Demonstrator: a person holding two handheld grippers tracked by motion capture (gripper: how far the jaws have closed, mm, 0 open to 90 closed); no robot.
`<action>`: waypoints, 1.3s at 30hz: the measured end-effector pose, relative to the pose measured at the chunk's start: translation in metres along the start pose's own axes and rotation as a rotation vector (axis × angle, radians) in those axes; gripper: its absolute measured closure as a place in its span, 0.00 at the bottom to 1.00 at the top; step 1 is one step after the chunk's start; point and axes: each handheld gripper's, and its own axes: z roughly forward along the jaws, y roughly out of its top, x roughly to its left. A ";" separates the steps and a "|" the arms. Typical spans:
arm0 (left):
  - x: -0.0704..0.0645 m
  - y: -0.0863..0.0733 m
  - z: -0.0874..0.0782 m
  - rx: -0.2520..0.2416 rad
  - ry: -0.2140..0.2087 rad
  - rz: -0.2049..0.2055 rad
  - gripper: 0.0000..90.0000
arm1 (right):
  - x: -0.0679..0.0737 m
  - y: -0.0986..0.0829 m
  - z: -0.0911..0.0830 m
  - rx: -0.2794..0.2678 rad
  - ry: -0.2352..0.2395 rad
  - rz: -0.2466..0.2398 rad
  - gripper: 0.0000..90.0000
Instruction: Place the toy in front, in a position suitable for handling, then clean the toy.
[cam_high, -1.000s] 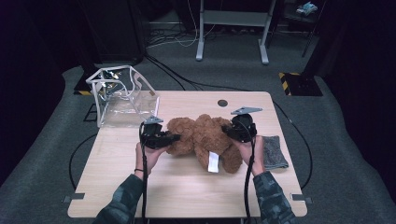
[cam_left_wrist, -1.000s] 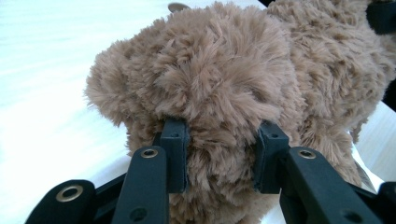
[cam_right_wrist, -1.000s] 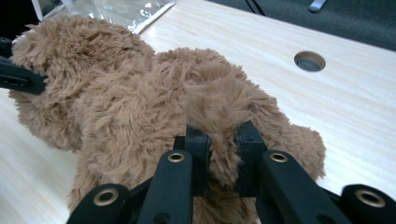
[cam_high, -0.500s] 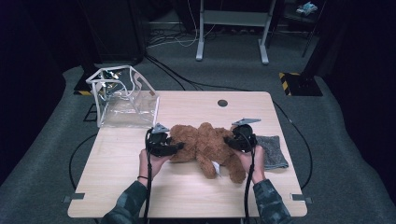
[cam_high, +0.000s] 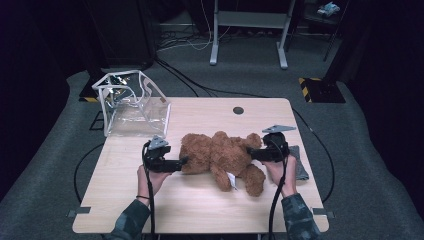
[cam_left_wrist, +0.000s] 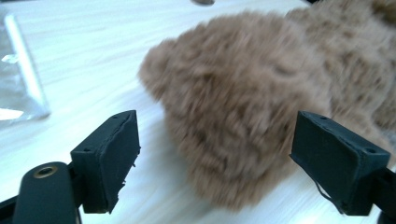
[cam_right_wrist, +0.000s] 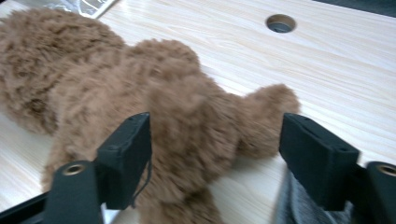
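1. The tabletop (cam_high: 200, 210) is pale wood with rounded corners and a round cable hole (cam_high: 238, 110) near its far edge, right of the middle.
2. A brown teddy bear (cam_high: 220, 155) lies stretched out across the middle of it, a white tag at its near side.
3. A clear plastic bag (cam_high: 132, 107) with white trim stands at the far left corner.
4. A grey cloth (cam_high: 300, 165) lies flat near the right edge, just beside the bear.

A recording lab is suggested: dark curtains are hung around the wooden table (cam_high: 200, 210), cables are trailed over grey carpet behind it, beside a metal stand (cam_high: 248, 30).
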 end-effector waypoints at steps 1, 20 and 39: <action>0.002 -0.004 -0.002 0.006 0.008 0.000 0.15 | -0.004 -0.002 -0.001 -0.001 -0.002 0.003 0.22; 0.063 -0.092 -0.025 0.129 0.206 -0.088 0.10 | -0.084 -0.063 0.014 0.101 -0.220 0.180 0.19; 0.069 -0.104 -0.022 0.122 0.302 -0.049 0.08 | -0.092 -0.083 0.053 0.199 -0.281 0.196 0.36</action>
